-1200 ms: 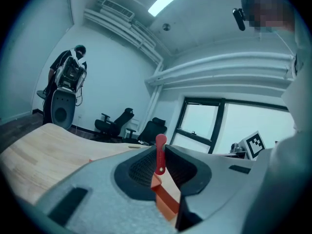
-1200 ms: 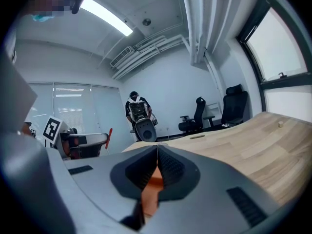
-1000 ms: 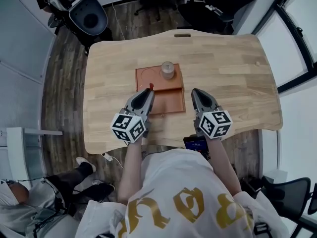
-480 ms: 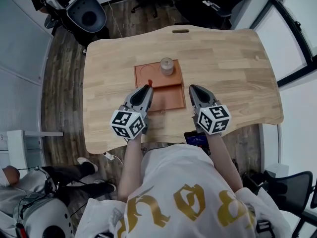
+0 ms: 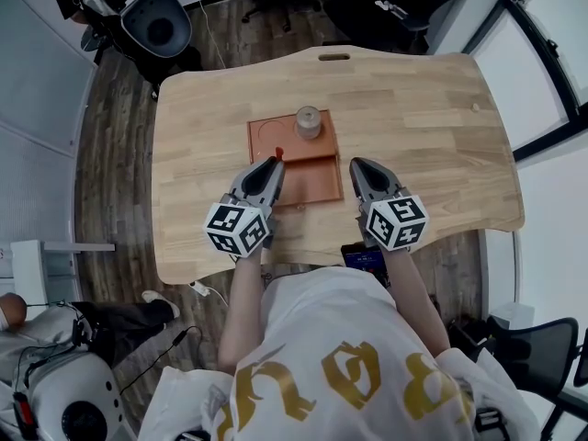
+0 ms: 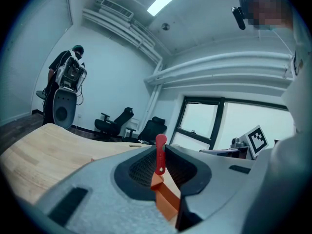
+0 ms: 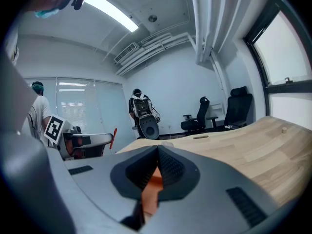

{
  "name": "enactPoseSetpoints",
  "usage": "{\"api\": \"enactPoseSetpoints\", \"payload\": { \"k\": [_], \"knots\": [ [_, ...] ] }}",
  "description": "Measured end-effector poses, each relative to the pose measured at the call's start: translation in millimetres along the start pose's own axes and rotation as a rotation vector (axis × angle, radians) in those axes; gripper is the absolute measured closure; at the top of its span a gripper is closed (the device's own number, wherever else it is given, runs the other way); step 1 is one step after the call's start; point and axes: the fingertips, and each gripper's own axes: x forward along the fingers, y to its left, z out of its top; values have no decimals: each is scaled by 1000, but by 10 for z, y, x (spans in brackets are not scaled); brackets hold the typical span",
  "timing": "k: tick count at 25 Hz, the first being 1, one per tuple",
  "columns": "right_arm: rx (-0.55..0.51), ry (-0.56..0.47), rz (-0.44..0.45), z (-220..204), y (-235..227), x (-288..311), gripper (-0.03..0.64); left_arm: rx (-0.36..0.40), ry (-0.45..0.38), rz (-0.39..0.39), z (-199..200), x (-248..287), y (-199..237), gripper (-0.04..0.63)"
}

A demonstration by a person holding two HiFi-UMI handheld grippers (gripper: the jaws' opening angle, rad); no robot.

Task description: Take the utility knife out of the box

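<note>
My left gripper [image 5: 274,162] is shut on a slim red utility knife [image 5: 278,154], whose end sticks up past the fingertips just above the open orange box [image 5: 317,189]. In the left gripper view the knife [image 6: 160,155] stands upright between the jaws, with the orange box [image 6: 168,203] below it. My right gripper [image 5: 356,164] hovers at the box's right edge. Its jaws meet at the tips and hold nothing [image 7: 157,148]. Orange box [image 7: 152,189] shows through the gap lower down. The right gripper view also catches the knife [image 7: 114,137] at the left.
A small round grey container [image 5: 309,122] stands on the flat orange lid [image 5: 271,136] behind the box. The box sits mid-table on a wooden desk [image 5: 432,127], with the front edge close to me. Office chairs and a person with gear stand beyond the table.
Both grippers, the knife and the box stay where they were. Only a person on the floor at the lower left has shifted.
</note>
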Motion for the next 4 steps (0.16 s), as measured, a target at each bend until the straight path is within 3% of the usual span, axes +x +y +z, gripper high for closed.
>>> {"api": "enactPoseSetpoints", "payload": {
  "k": [4],
  "knots": [
    [5,-2,2,-17,-32,-20,606,3,1,0,-26,18,-10,538]
  ]
}}
